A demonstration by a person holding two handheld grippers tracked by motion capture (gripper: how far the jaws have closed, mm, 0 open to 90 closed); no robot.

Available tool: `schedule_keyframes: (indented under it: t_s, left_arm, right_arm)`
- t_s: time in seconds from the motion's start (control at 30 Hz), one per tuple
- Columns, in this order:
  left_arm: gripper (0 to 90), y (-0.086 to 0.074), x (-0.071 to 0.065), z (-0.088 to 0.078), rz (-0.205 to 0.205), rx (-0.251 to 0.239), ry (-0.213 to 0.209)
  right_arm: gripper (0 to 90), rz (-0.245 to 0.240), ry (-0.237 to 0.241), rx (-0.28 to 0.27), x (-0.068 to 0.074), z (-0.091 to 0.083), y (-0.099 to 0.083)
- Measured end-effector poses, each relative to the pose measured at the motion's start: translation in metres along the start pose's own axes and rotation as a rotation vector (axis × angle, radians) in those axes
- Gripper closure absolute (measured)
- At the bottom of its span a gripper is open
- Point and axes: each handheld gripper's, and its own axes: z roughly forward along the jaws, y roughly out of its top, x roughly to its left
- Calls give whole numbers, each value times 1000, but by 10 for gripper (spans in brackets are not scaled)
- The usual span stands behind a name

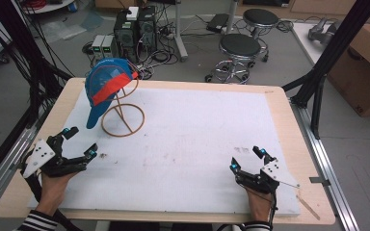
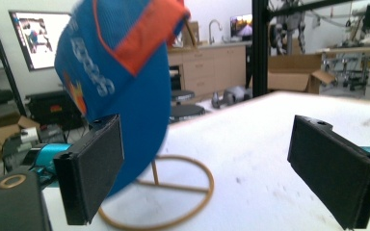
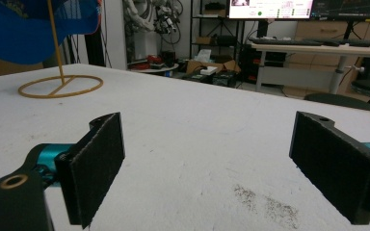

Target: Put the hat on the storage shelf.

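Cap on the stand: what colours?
Blue cap with an orange-red band; clearest in the left gripper view.

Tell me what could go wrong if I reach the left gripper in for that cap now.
The cap hangs high on a thin wire stand, so a push from the open left gripper could tip the stand. The brim hangs low in front of the stand's base ring, so the jaws might snag the ring.

A cap (image 1: 105,86) hangs on a wire stand (image 1: 123,115) near the tabletop's (image 1: 197,130) far left corner; left gripper (image 1: 79,142) sits by the left edge, right gripper (image 1: 246,159) near the near right corner
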Motion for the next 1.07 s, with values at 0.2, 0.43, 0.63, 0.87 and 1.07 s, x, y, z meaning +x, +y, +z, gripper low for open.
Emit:
schedule_keyframes:
  t_s: [0.2,0.43,0.63,0.87,1.07]
  left_arm:
    - [130,-9,-7,-2,17,-11,13]
    - [130,-23,-6,-4,-15,-19,9]
    - [130,-35,-4,-7,-37,-11,11]
    - [130,-35,-4,-8,-51,-23,24]
    - [130,-36,-3,-9,-59,-27,43]
  right_arm:
    - [114,9,1,-4,-1,0,0]
    - [114,12,-2,-13,-1,-1,-1]
    - [114,9,-2,-25,-1,-2,-1]
    - [114,17,-2,-33,-1,-3,-1]
    - [114,18,-3,-33,-1,-3,-1]
